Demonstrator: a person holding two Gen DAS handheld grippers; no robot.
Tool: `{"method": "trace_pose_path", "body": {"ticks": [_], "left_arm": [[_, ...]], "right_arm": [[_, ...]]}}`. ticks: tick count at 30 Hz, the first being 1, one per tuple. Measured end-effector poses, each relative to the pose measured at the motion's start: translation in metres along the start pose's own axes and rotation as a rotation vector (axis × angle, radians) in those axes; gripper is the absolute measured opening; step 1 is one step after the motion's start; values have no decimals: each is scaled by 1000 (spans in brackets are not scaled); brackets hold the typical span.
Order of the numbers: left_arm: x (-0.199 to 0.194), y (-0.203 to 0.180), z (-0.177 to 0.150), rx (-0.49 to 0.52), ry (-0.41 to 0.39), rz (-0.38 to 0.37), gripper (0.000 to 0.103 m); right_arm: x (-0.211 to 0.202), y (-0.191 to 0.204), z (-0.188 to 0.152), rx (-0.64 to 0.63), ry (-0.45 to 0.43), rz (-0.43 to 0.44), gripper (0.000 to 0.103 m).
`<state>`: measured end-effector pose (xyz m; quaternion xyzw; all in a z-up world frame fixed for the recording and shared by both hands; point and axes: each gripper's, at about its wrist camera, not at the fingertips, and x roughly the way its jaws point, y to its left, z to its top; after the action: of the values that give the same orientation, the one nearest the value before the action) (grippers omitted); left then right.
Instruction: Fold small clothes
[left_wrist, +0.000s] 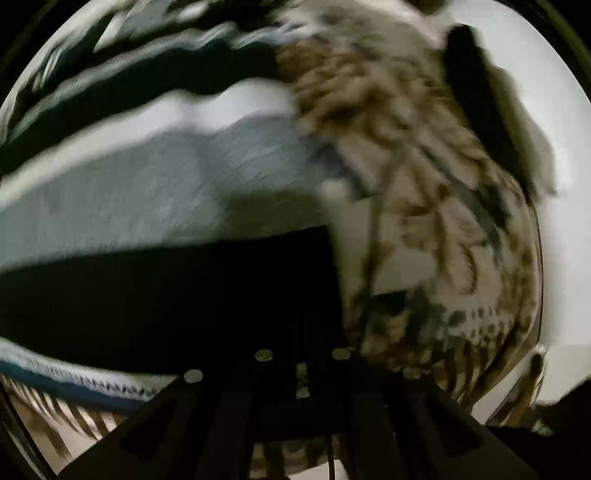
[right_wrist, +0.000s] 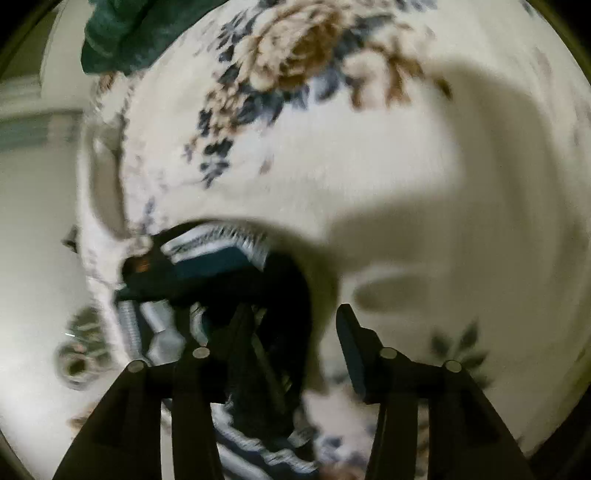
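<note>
A small garment with black, white and grey stripes (left_wrist: 155, 192) fills the left and middle of the blurred left wrist view. My left gripper (left_wrist: 303, 365) points steeply down at its black band, and its fingers are shut on that cloth. In the right wrist view the same striped garment (right_wrist: 218, 254) hangs bunched at the lower left. Dark folds of it drape over the left finger of my right gripper (right_wrist: 295, 325). That gripper's jaws stand apart and its right pad (right_wrist: 349, 332) is bare.
A cream bedspread with brown and blue flowers (right_wrist: 369, 166) lies under everything. A dark green cloth (right_wrist: 122, 37) sits at its far edge. Grey metal parts (right_wrist: 159, 328) show beside the striped garment. A dark blurred shape (left_wrist: 480, 96) is at the bedspread's upper right.
</note>
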<state>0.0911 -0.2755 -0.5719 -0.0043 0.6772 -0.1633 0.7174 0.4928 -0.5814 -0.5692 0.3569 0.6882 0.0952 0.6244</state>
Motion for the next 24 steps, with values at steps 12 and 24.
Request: {"method": "trace_pose_path", "body": {"ticks": [12,24], "left_arm": [[34,26,5,-163,73,-113,4],[49,90,-23,-475,64,-442,4]], "right_arm": [[-14,18,-74,-8,-52,206,9],[-5,-18,-85,17,47,-72,18]]}}
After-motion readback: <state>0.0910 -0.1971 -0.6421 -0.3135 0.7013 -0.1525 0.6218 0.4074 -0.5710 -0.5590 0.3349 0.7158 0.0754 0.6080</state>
